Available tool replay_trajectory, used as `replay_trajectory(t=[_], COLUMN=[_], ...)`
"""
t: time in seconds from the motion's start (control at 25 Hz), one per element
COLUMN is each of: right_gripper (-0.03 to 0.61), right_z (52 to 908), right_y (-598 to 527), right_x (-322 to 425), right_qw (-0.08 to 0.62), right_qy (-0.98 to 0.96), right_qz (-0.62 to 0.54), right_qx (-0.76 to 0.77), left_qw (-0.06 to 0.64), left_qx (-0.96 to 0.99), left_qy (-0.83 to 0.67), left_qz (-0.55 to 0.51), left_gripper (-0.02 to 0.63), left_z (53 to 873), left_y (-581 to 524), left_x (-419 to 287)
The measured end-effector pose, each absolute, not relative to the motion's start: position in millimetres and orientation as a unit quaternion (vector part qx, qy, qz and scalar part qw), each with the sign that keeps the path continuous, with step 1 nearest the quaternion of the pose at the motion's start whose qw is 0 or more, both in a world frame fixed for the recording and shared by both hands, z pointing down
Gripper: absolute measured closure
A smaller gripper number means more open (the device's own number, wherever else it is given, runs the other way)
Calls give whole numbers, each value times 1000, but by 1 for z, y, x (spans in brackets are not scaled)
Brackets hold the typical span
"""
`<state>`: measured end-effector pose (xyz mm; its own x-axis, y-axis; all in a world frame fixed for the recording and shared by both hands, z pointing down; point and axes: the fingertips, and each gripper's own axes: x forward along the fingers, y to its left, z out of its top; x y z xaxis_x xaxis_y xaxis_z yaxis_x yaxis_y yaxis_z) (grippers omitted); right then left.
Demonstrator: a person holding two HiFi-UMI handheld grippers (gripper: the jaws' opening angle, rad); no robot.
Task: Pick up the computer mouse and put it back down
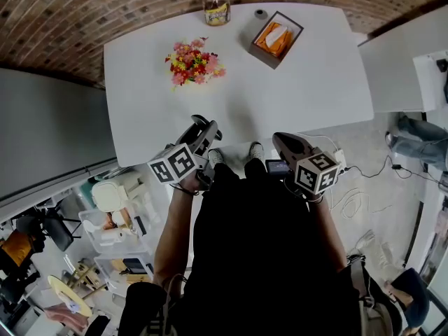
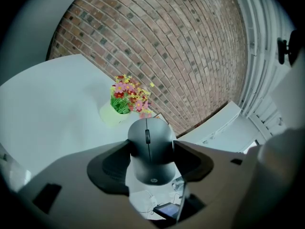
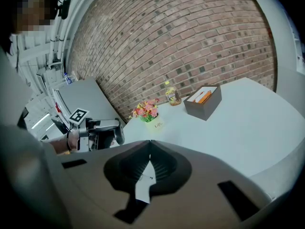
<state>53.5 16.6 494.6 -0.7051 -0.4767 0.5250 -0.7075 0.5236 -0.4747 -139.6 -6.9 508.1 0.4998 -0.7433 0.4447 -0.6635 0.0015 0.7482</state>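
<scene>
Holding the computer mouse [image 2: 150, 151] clear of the white table [image 1: 301, 89], my left gripper [image 1: 203, 128] has its jaws spread wide, one pad on each flank of the mouse. I judge the pick-up done. What is left is the second half: lowering the mouse onto the tabletop and letting go. My right gripper [image 3: 150, 144] takes no part. Its jaws are drawn together until the tips meet, with nothing between them.

The left gripper view is the only one that settles the grip. It shows the scroll wheel, the small logo at the mouse's near end, and floor with cables under it rather than table. So the mouse hangs in the air near the table's near edge. From the head view it is just a dark shape at the jaw tips. That view does show both grippers side by side at the near edge. It also shows the flower pot [image 1: 194, 63], the bottle [image 1: 217, 8] and the open box [image 1: 276, 38] well apart from them. The right gripper view shows the left gripper from the side.
</scene>
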Motion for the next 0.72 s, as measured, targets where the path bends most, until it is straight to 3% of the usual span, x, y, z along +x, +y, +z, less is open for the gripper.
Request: replay_trajectory(t=[0.72], right_gripper=[561], right_z=[496], right_y=[24], right_x=[59], right_qw=[170], right_qy=[-852], right_qz=[346], right_qx=[354], left_qw=[505], left_qx=[694], left_qy=[-513], left_qz=[31], left_gripper=[319], left_z=[539], left_y=[-2], left_x=[-143])
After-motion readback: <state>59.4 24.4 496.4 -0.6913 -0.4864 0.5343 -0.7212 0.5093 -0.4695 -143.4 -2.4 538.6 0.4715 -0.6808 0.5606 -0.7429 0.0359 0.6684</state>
